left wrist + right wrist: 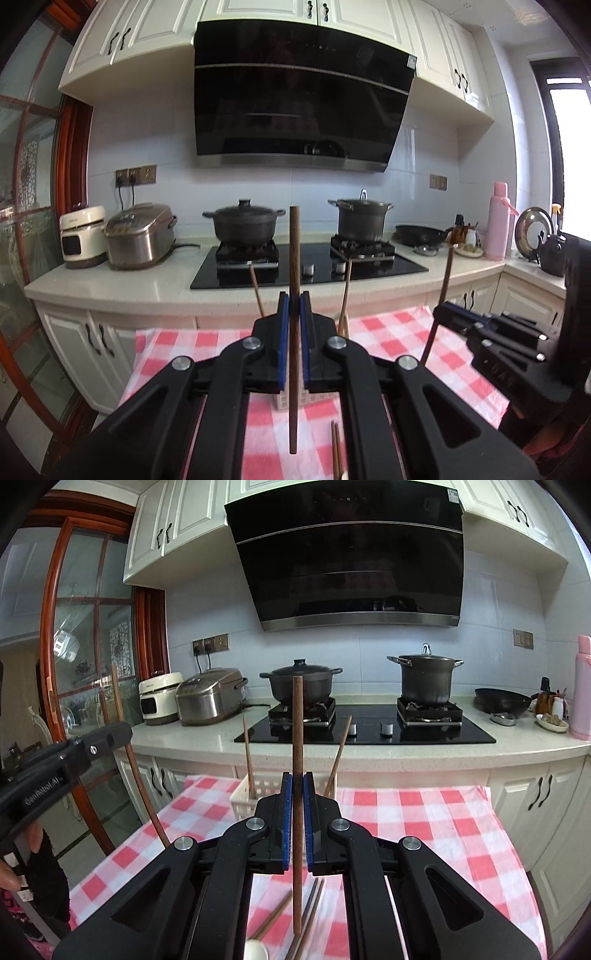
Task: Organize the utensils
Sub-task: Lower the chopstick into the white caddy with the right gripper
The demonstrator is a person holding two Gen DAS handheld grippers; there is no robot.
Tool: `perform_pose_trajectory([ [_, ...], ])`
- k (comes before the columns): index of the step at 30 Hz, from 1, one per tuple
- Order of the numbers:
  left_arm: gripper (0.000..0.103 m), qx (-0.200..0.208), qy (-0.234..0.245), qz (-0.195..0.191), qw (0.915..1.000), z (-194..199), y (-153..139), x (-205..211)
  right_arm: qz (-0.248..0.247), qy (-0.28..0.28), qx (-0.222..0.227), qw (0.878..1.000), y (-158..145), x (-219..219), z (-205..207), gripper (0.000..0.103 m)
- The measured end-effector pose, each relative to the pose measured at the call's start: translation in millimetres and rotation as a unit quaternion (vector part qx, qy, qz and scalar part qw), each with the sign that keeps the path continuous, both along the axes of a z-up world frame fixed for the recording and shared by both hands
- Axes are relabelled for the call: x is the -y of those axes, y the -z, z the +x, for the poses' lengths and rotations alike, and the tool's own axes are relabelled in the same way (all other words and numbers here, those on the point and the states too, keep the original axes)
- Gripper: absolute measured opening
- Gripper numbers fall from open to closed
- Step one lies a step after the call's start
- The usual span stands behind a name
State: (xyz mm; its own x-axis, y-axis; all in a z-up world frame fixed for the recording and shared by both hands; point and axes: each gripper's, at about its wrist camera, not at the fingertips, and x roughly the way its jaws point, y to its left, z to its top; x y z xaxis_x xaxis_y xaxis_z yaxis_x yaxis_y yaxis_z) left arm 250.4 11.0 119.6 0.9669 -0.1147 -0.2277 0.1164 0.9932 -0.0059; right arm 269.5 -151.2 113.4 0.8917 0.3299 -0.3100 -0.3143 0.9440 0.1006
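Noted across the back: black range hood (299, 96) over a black stove (365, 727) set in a pale kitchen worktop (122, 280). Two dark lidded pots on the burners, low one (300, 685) at left, tall one (425, 679) at right. Beside the stove at left, a steel rice cooker (139, 236) and a white appliance (82, 236); at right, a black pan (503, 700) and a pink flask (498, 221).

In front: desk under a red-and-white checked cloth (424, 827). On the cloth, a white slotted basket (245, 797) with two chopsticks standing tilted in it, one (248, 757) at left, one (339, 753) at right. Basket mostly hidden behind the claws.

Left claw (294, 314): blue pads shut tight on one dark wooden chopstick (294, 266), held upright, lower end hanging clear above the cloth. Right claw (297, 797): shut likewise on a second upright chopstick (297, 734), tip clear of the cloth.

Loose chopsticks (312, 915) flat on the cloth near the front edge, beneath the right claw. Beside them, a small white rounded item (255, 950), kind not determinable.
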Motion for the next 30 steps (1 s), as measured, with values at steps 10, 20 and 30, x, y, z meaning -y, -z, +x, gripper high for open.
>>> perform_pose_trajectory([
  [10,0.006,0.010,0.008,-0.014,0.9998,67.3,-49.2,2.7,0.009,0.010,0.009,1.000,-29.3,-0.1,55.6,0.006],
  [20,0.006,0.015,-0.007,-0.032,0.9994,130.4,-67.0,-9.2,0.023,0.023,0.012,0.999,-41.9,-0.6,113.1,0.006],
  [30,0.006,-0.034,-0.007,-0.062,0.9975,177.9,-28.0,-20.2,0.011,0.013,-0.022,1.000,-8.4,-17.8,148.1,0.006],
])
